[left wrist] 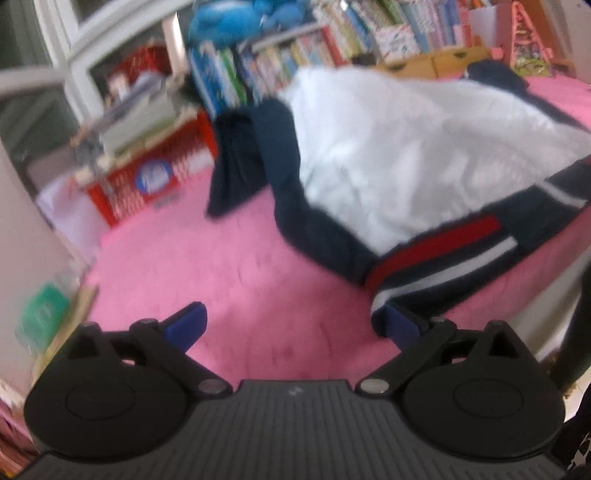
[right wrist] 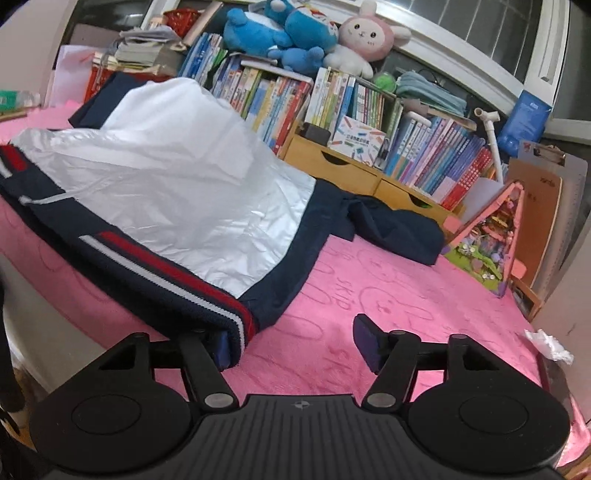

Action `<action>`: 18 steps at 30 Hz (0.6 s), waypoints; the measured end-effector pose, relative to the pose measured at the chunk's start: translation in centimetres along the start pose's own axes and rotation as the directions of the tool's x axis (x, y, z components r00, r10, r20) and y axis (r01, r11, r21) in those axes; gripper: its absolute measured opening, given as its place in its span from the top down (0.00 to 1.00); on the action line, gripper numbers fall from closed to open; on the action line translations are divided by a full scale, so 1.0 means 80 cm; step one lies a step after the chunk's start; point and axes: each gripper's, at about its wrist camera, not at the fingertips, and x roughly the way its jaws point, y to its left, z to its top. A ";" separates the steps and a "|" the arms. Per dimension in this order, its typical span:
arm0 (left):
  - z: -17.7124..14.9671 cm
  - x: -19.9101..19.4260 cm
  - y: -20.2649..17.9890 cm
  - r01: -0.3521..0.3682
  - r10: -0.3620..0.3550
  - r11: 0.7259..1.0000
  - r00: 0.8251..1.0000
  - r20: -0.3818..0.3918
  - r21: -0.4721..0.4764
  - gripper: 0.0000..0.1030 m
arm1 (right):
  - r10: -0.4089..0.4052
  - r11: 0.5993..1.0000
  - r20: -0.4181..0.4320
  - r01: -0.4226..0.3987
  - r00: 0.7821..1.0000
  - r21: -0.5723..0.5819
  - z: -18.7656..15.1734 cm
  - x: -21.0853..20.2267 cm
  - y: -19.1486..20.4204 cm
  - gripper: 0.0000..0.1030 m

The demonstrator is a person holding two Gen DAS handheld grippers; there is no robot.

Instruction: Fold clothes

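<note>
A navy jacket with a shiny white lining [left wrist: 406, 155] [right wrist: 177, 184] lies spread on a pink blanket, its hem band striped red, white and navy. In the left wrist view my left gripper [left wrist: 295, 325] is open; its right finger touches the hem corner [left wrist: 388, 306] while the left finger is over bare blanket. In the right wrist view my right gripper [right wrist: 295, 343] is open too, its left finger partly hidden behind the opposite hem corner [right wrist: 240, 325]. A navy sleeve [right wrist: 395, 225] trails off to the right, and another sleeve [left wrist: 236, 162] hangs at the far left.
The pink blanket [right wrist: 406, 295] covers the surface. Behind it stand rows of books [right wrist: 332, 107], wooden drawers [right wrist: 343, 166], plush toys [right wrist: 295, 33] and a triangular toy house [right wrist: 495, 236]. A red box [left wrist: 147, 177] sits at the far left edge. A crumpled tissue [right wrist: 550, 347] lies right.
</note>
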 end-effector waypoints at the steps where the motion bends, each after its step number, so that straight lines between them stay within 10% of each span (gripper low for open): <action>1: -0.002 -0.001 0.003 0.008 -0.008 1.000 1.000 -0.008 -0.023 0.01 | 0.000 1.000 -0.002 0.000 1.000 -0.011 0.000 0.001 -0.001 0.33; 7: -0.016 -0.009 0.047 -0.237 0.231 0.970 0.969 -0.087 -0.060 0.27 | -0.121 0.992 -0.026 0.120 0.992 -0.037 0.003 -0.006 -0.014 0.40; 12: -0.008 -0.028 0.064 -0.053 0.054 0.973 0.999 -0.002 -0.226 0.20 | -0.022 0.999 -0.024 0.023 0.999 0.042 0.003 -0.024 -0.027 0.40; 18: 0.020 -0.018 0.039 0.177 -0.153 0.947 0.982 0.106 -0.268 0.08 | 0.088 0.996 -0.011 -0.088 0.996 -0.016 0.004 -0.024 0.004 0.34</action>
